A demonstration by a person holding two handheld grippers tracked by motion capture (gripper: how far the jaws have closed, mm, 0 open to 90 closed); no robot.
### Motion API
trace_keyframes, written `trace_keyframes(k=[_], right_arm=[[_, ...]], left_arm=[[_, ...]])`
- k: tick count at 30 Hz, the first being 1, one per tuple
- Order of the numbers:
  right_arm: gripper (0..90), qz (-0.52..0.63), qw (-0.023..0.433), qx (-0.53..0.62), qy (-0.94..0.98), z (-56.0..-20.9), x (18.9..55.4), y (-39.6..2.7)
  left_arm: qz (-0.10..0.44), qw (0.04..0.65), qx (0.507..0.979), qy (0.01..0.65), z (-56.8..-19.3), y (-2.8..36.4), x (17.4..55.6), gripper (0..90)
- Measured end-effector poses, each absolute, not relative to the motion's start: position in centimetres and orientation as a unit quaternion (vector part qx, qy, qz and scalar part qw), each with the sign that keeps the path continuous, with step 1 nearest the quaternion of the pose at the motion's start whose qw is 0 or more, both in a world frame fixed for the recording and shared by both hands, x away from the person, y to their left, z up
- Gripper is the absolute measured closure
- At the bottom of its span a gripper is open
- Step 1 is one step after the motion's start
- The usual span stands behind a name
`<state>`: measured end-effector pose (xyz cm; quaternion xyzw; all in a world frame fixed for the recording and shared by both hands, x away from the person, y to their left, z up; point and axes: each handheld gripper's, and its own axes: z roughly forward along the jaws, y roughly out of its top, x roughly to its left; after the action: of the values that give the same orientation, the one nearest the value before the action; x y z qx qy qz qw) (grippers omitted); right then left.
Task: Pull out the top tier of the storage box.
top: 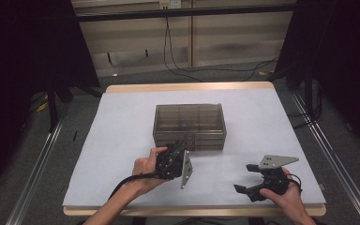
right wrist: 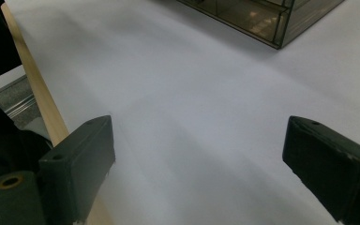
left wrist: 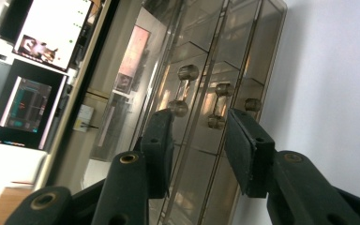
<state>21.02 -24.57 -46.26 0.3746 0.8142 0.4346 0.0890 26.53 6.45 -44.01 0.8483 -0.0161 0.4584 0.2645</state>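
Smoked-plastic drawer cabinet [top: 189, 125] sits mid-table with all drawers closed, and we have our left gripper [left wrist: 198, 136] released around a knob [left wrist: 215, 122] on its front, our right gripper [top: 247, 180] gaping idle nearby.

The counter [top: 243, 86] is rectangular with a light wooden rim showing along its far and near edges. A white sheet [top: 122, 140] covers nearly the whole top and lies flat. One smoky translucent drawer cabinet [top: 190, 125] stands directly on the sheet, near the middle of the counter. Its drawer fronts with small round knobs [left wrist: 188, 71] face the near edge. In the right gripper view, a corner of the cabinet sits on the sheet beyond bare white surface.
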Motion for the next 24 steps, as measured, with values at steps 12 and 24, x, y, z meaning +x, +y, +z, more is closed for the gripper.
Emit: trace_keyframes(k=[12,24], right_arm=[[9.5,0.435,0.088,0.376,0.813,-46.2,21.0,-24.6],[9.5,0.435,0.086,0.373,0.815,-46.2,21.0,-24.6]], left_arm=[[0.528,0.208,0.822,-0.055,-45.1,5.2,26.7,65.8],[0.557,0.169,0.810,-0.070,-46.7,4.2,27.4,63.1]])
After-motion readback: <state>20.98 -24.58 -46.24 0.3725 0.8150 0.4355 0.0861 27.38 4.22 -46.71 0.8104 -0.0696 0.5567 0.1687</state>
